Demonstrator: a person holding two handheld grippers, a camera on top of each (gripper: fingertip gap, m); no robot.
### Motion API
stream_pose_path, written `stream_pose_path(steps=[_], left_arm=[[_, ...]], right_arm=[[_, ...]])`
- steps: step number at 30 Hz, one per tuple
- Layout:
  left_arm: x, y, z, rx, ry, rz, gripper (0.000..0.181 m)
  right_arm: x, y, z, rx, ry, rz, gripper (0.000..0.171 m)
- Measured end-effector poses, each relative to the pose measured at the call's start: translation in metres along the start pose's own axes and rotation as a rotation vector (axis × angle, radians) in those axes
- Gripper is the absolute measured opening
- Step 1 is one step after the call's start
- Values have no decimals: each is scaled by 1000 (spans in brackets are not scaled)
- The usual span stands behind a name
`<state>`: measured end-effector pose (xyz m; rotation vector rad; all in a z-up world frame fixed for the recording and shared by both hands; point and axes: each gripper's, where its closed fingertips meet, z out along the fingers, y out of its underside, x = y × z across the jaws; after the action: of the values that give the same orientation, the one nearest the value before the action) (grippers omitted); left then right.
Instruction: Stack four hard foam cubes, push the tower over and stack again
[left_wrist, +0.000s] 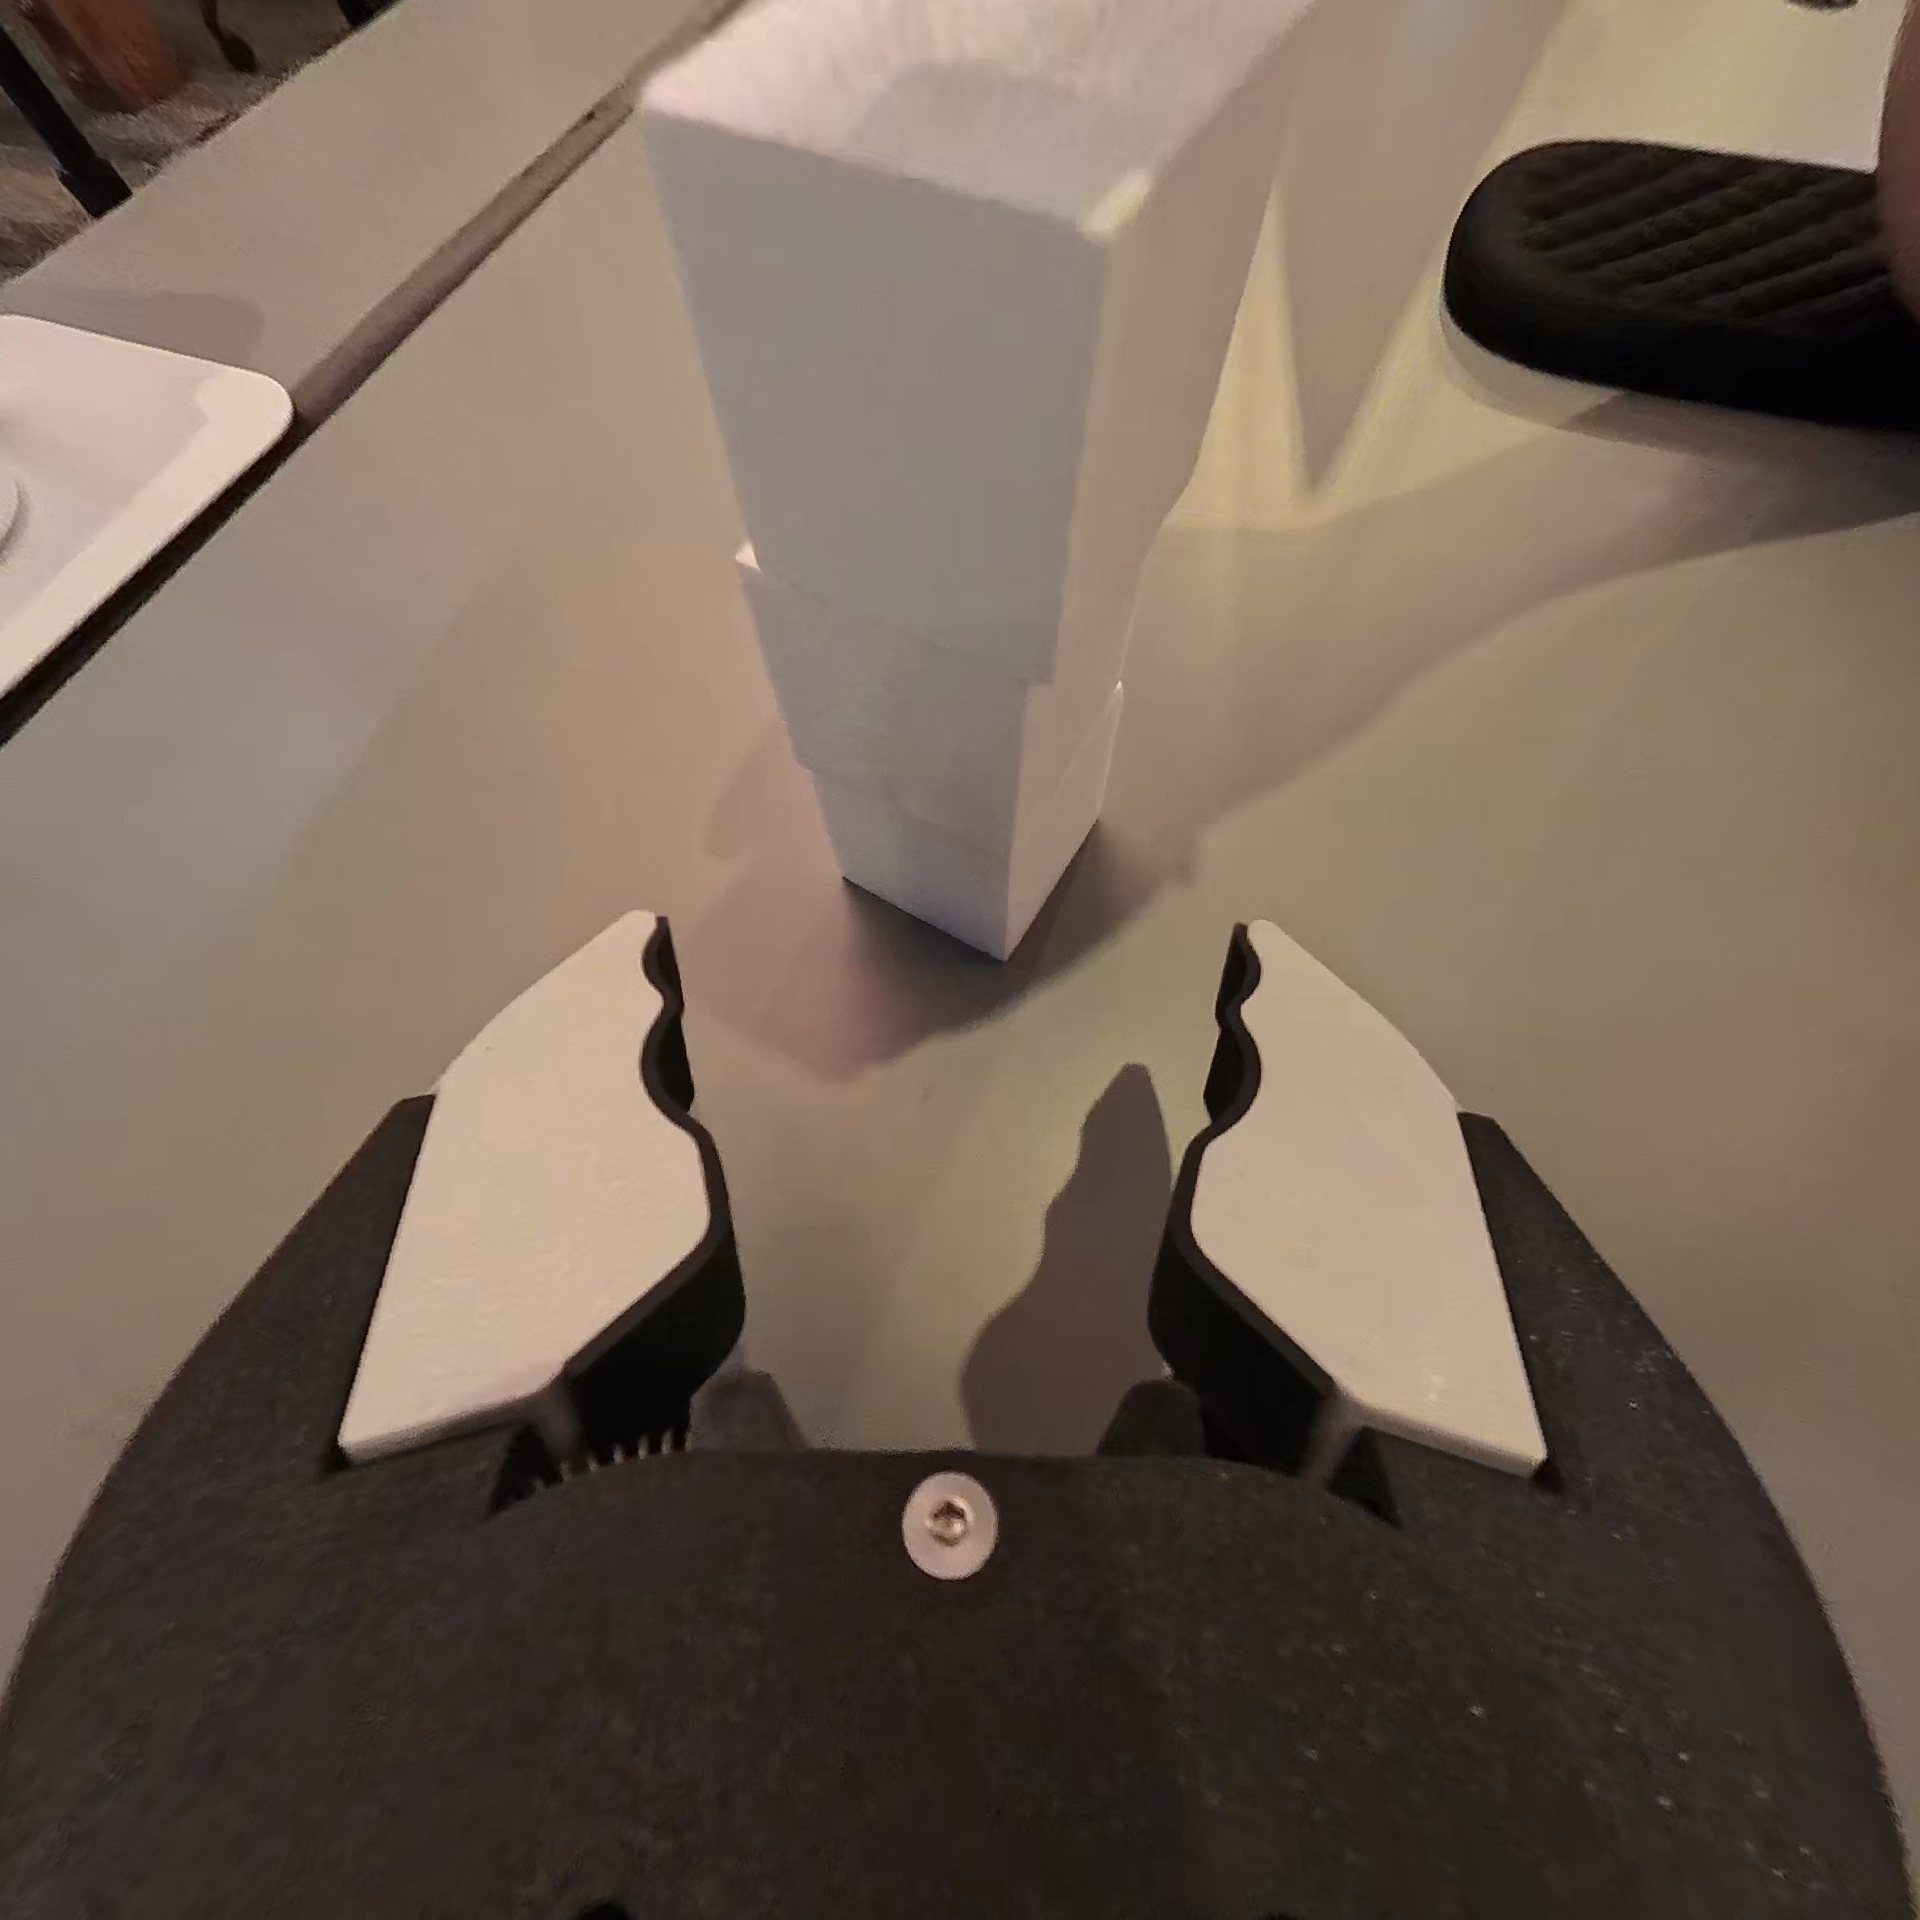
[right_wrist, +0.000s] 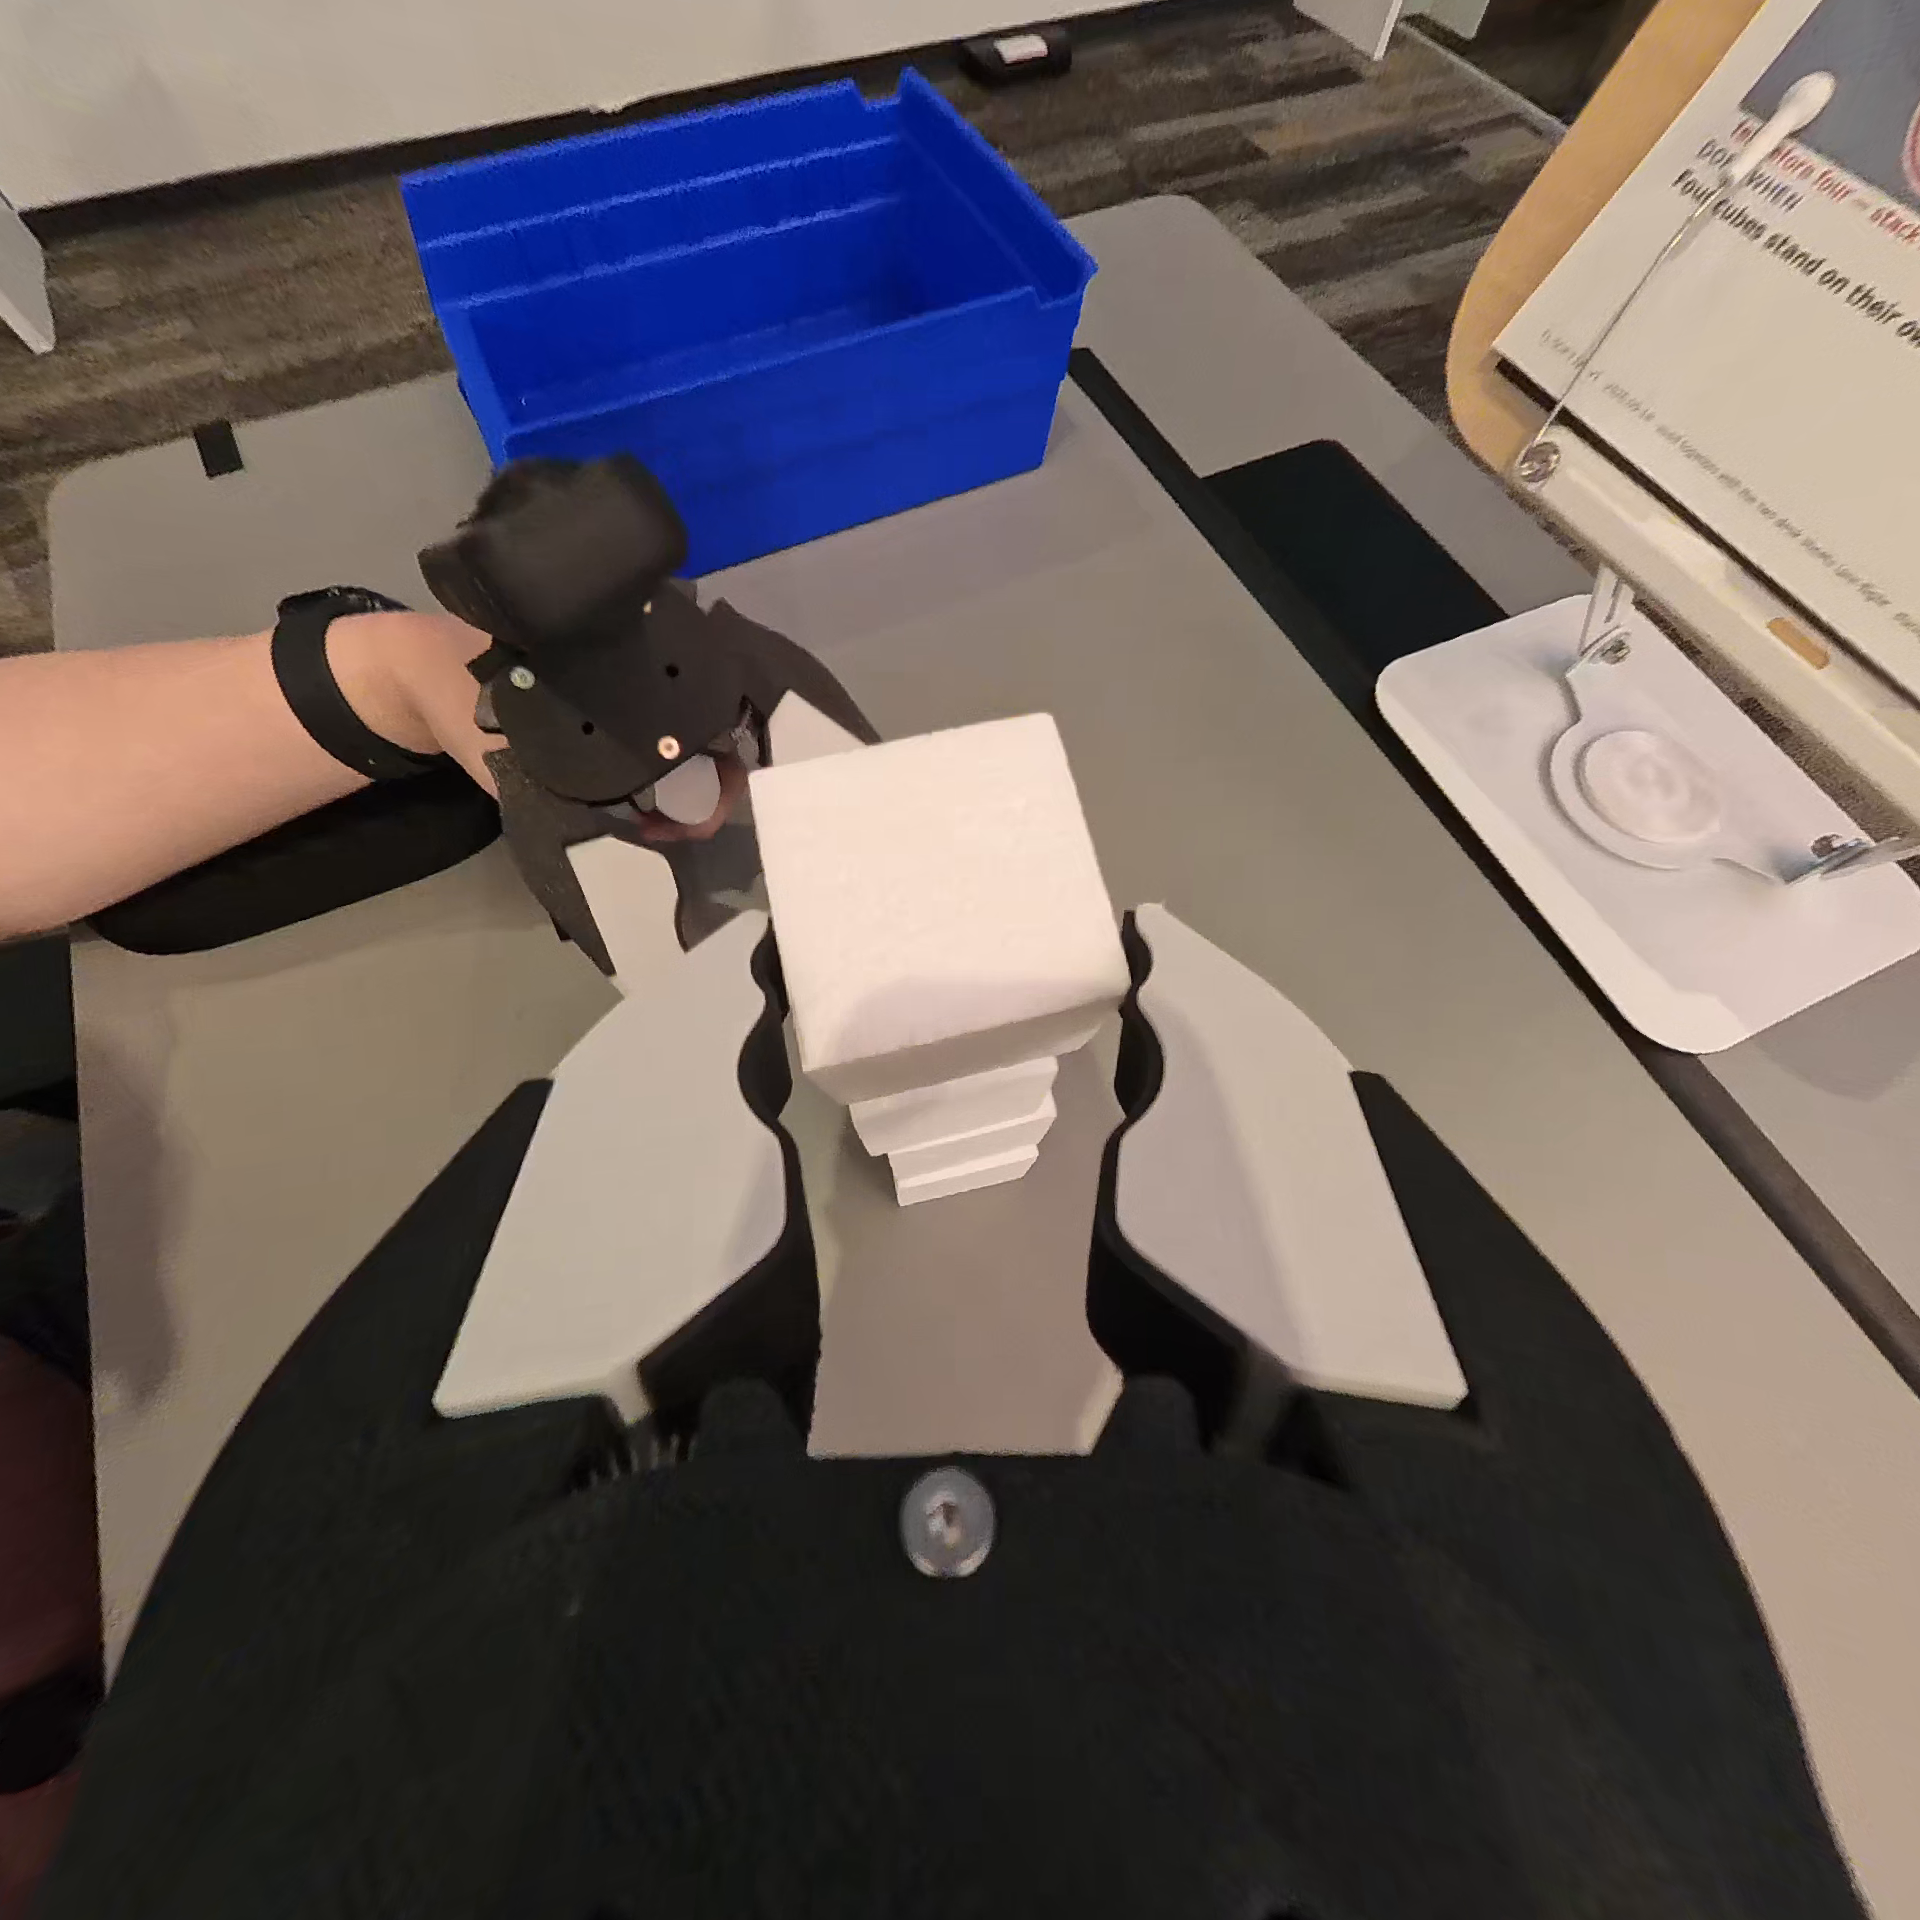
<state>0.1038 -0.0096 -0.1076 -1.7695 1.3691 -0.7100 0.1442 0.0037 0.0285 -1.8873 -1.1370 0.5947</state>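
Four white foam cubes stand stacked as a tower (right_wrist: 956, 1143) on the grey table (right_wrist: 312, 1143), with small offsets between the layers. My right gripper (right_wrist: 951, 935) comes down from above, its pads against both sides of the top cube (right_wrist: 925, 873), which rests on the stack. In the left wrist view the tower (left_wrist: 935, 810) rises just ahead, with the top cube (left_wrist: 883, 364) largest. My left gripper (left_wrist: 956, 935) is open and empty, low near the tower's base and apart from it. It also shows in the right wrist view (right_wrist: 649, 925), left of the tower.
A blue bin (right_wrist: 748, 312) stands at the table's far side. A white stand base (right_wrist: 1662, 810) with a tilted board and sheet (right_wrist: 1714, 260) is on the right; the base also shows in the left wrist view (left_wrist: 104, 468). A black pad (right_wrist: 291, 883) lies under the person's left forearm. My hands' fingertips stand some 15 centimeters from each other. My left gripper's tips are some 35 centimeters from the white stand base (right_wrist: 1662, 810).
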Motion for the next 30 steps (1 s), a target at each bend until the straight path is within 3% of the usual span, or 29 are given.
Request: stream_pose_path(steps=[10,17,19,22,24,27,30], left_arm=[[-4,7,-5,1,2,-29,97],[-10,11,-8,-16,-32,-13,91],[-20,19,-11,-41,-72,-19,78],[-35,29,-14,-72,-116,-91,42],[-44,32,-16,-77,-144,-146,0],[-53,35,-23,-123,-213,-254,0],[-63,44,-43,-233,-421,-298,0]], right_arm=[[-2,16,15,-64,0,-46,66],[3,0,-34,37,-4,-102,75],[20,5,-57,46,24,-100,75],[65,30,-92,8,110,-24,74],[104,52,-118,-8,208,59,72],[157,91,-161,-41,360,221,69],[189,126,-206,-45,484,329,68]])
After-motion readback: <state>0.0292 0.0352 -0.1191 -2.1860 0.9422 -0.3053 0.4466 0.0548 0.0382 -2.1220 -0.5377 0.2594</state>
